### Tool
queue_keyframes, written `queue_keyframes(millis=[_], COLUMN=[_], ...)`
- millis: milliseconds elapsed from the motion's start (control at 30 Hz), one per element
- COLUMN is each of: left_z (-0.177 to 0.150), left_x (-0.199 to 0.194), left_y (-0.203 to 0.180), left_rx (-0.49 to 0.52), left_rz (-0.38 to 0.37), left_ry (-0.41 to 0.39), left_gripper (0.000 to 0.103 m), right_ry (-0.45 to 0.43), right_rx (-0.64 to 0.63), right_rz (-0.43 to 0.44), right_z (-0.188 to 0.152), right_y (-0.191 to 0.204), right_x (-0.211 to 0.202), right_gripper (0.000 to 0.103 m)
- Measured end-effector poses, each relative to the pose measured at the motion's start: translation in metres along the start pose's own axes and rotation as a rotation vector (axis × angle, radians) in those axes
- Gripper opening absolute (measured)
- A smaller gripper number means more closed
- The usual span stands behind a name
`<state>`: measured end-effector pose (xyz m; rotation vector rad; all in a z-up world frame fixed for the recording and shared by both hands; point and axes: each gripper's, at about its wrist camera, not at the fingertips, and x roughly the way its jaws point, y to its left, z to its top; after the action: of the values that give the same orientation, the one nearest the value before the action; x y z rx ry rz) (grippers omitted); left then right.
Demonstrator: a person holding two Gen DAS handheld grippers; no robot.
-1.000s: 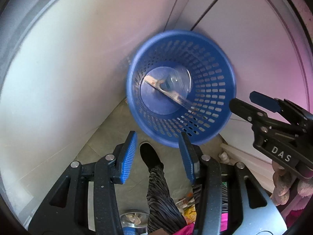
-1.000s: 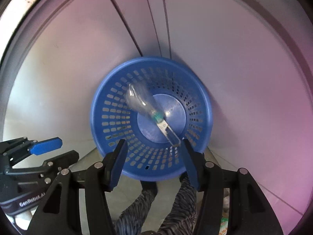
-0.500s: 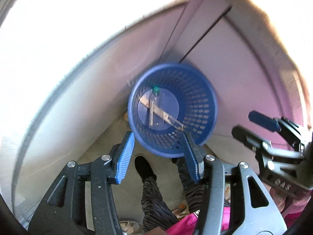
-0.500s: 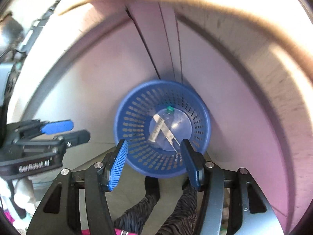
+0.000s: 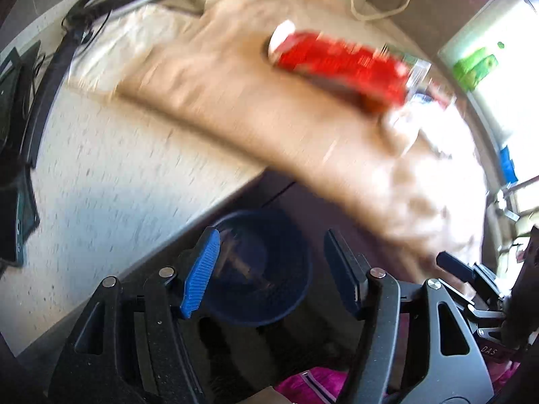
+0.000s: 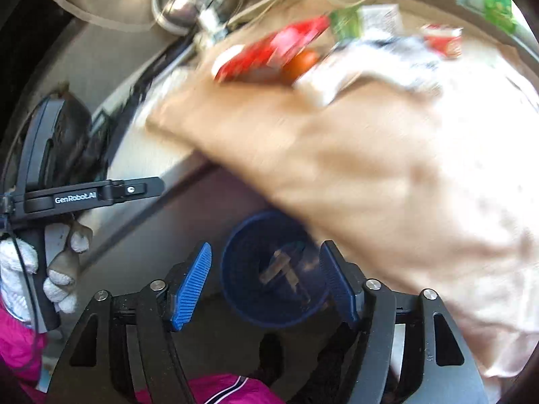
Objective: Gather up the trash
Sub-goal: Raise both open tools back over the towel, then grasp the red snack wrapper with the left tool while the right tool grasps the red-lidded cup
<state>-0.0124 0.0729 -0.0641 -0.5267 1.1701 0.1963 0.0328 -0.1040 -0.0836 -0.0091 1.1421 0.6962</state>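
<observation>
The left hand-held gripper (image 5: 271, 272) is wide open, holding nothing. The right hand-held gripper (image 6: 266, 277) is wide open too. A white-gloved hand (image 6: 50, 269) at 9 o'clock grips a handle.

"GenRobot.AI" stands on the left tool (image 6: 92, 197); "DAS" on the right tool (image 5: 488, 350).

Left gripper (image 5: 271, 274) near bottom, jaws spread wide, nothing between them. Blue basket (image 5: 259, 269) below in shadow, framed by jaws, under table edge. Tan cloth (image 5: 256, 107) over speckled table (image 5: 101, 195), blurred. Red packet (image 5: 340, 67) far right on cloth. Right gripper (image 5: 471, 279) at right edge, jaw state unclear.
</observation>
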Motion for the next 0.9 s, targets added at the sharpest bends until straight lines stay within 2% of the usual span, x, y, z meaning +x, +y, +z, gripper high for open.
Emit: queue_keyframes(millis=[133,233,533,900], left_z=[0.026,0.043,0.083,0.115], left_x=[-0.002,0.004,0.029,0.073], left_y=[-0.018,-0.028,-0.038,-0.026], left_rx=[-0.031,-0.071,-0.286,-0.539], left_rz=[-0.038,-0.076,-0.161,-0.198], left_ry=[-0.038,-0.042,-0.034,-0.021], left_gripper=[0.073,0.074,0.074,0.074], right_ry=[-0.069,-0.111,-0.205,-0.212], right_rx=[0.038,0.059,0.110,0.158], right_rz=[-0.015,-0.040,-0.104,-0.141], right_z=[0.019,0.034,0.076,0.121], right_y=[-0.030,-0.053,-0.113,-0.165], right_x=[-0.023,-0.037,-0.060,-0.048], right_gripper=[0.071,0.071,0.071,0.071])
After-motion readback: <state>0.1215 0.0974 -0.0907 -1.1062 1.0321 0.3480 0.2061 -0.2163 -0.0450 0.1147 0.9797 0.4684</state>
